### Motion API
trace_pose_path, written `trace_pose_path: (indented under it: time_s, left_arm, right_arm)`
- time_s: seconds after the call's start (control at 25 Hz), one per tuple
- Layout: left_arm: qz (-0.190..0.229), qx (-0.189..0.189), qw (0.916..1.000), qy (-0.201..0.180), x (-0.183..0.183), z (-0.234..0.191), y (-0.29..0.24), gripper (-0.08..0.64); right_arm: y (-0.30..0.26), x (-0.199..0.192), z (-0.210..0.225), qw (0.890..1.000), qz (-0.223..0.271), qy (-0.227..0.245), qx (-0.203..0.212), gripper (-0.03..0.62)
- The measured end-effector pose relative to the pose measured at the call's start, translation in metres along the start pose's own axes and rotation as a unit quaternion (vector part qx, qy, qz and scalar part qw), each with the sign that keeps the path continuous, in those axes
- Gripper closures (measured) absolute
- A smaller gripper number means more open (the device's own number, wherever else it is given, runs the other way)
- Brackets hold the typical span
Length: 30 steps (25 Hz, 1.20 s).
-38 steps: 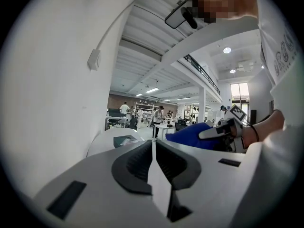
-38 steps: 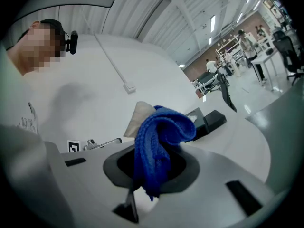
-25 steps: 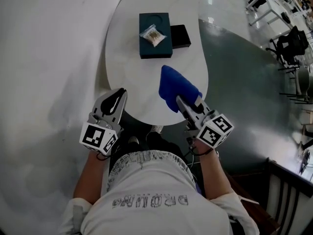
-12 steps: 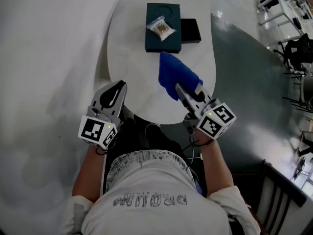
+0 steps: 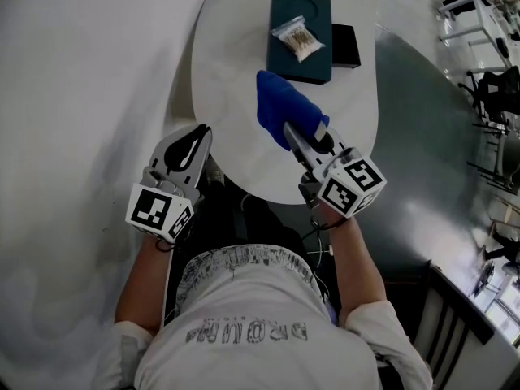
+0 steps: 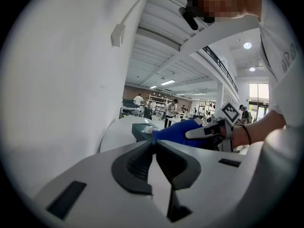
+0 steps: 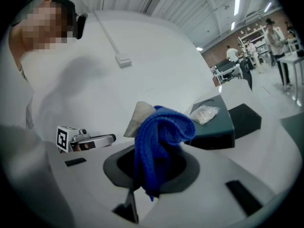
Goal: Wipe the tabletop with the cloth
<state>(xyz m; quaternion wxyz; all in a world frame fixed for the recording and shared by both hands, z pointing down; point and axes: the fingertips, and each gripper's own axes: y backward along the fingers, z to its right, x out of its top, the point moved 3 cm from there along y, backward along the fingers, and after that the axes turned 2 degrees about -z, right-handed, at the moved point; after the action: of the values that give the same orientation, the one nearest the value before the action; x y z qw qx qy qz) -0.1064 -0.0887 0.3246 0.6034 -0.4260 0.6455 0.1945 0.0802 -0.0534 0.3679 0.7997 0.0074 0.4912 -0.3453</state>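
Observation:
A blue knitted cloth (image 5: 283, 110) lies bunched on the white oval tabletop (image 5: 231, 71), just short of a dark teal box (image 5: 299, 23). My right gripper (image 5: 297, 134) is shut on the cloth's near end. In the right gripper view the cloth (image 7: 160, 137) rises folded out of the right gripper (image 7: 156, 171) and hides the jaw tips. My left gripper (image 5: 193, 139) hovers at the table's near left edge, shut and empty. In the left gripper view the left gripper (image 6: 154, 145) has its jaws meeting, with the cloth (image 6: 176, 132) ahead of them.
A small clear bag (image 5: 298, 38) of pale bits lies on the teal box. A black box (image 5: 346, 45) sits against its right side. A white wall runs along the left. Grey floor, chairs and desks (image 5: 487, 80) lie to the right.
My right gripper has carried the cloth across the table, away from me and closer to the teal box. The left gripper has stayed at the near left edge.

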Motion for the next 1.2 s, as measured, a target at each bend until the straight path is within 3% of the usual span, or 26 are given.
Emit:
trace_pose_path:
  time_s: [0.48, 0.88, 1.2]
  left_arm:
    - [-0.009, 0.024, 0.9991, 0.035, -0.028, -0.046, 0.024, 0.52]
    - [-0.019, 0.048, 0.9971, 0.056, -0.041, -0.068, 0.049, 0.52]
    - [-0.031, 0.06, 0.9955, 0.067, -0.053, -0.081, 0.063, 0.52]
  right_arm:
    - [-0.105, -0.018, 0.002, 0.992, -0.074, 0.103, -0.01, 0.517]
    - [-0.176, -0.038, -0.005, 0.959, -0.148, 0.24, -0.039, 0.517]
    - [-0.216, -0.071, -0.014, 0.938, -0.193, 0.285, -0.033, 0.517]
